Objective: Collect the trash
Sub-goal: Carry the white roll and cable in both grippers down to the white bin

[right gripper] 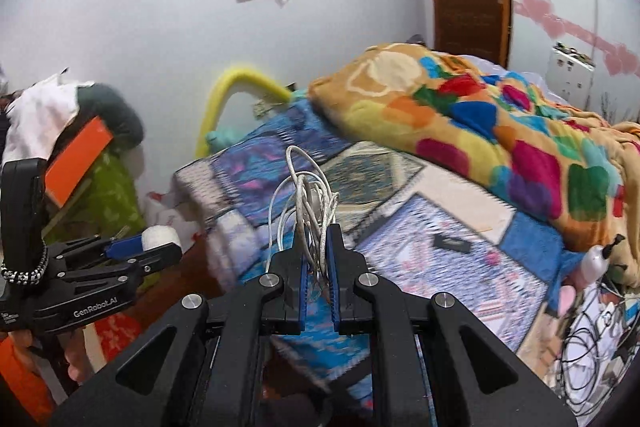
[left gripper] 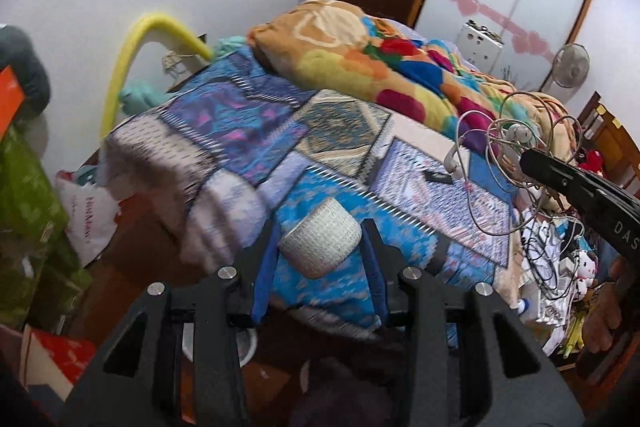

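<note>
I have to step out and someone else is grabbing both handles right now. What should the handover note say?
Left tool: shut on the white textured cup, lifted above the patchwork bedspread.
Right tool: shut on the tangle of white earphone cables, also held up over the bed.
Done: two items picked up, one in each tool.
Left: no bin or trash bag is clearly visible in either view, so find one and drop both. Still on the bed: a small black flat object. A heap of dark and white cords lies at the bed's right edge; whether it is trash is unclear.
</note>
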`<state>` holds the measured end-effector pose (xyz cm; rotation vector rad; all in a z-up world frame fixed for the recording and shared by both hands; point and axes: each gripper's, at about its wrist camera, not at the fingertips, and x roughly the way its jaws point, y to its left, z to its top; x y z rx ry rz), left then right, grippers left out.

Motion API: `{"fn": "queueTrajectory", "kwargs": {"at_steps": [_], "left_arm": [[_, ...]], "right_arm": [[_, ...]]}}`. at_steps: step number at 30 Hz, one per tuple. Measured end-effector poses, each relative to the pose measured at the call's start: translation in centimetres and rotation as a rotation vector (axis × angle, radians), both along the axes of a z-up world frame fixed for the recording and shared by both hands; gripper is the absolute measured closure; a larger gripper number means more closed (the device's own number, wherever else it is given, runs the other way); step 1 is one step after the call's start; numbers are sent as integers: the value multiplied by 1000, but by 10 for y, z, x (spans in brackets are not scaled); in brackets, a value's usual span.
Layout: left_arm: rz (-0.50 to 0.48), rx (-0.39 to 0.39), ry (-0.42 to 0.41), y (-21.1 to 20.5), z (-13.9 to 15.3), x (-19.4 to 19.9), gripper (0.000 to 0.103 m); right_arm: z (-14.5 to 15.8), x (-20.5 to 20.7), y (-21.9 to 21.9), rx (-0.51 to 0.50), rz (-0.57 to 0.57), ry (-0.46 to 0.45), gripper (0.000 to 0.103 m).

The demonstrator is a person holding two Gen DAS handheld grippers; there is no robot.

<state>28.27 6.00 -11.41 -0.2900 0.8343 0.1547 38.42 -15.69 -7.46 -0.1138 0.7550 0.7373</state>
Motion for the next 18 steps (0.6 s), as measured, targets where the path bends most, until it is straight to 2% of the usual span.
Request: {"fn": "queueTrajectory", "kwargs": {"at_steps": [10, 18], "left_arm": [[112, -11, 66, 55, -29, -68, 63], [213, -47, 190, 99, -88, -97, 63]], "right_arm": [[-31, -53, 69, -58, 149, 57, 95], [-89, -79, 131, -167, 256, 150, 95]]}}
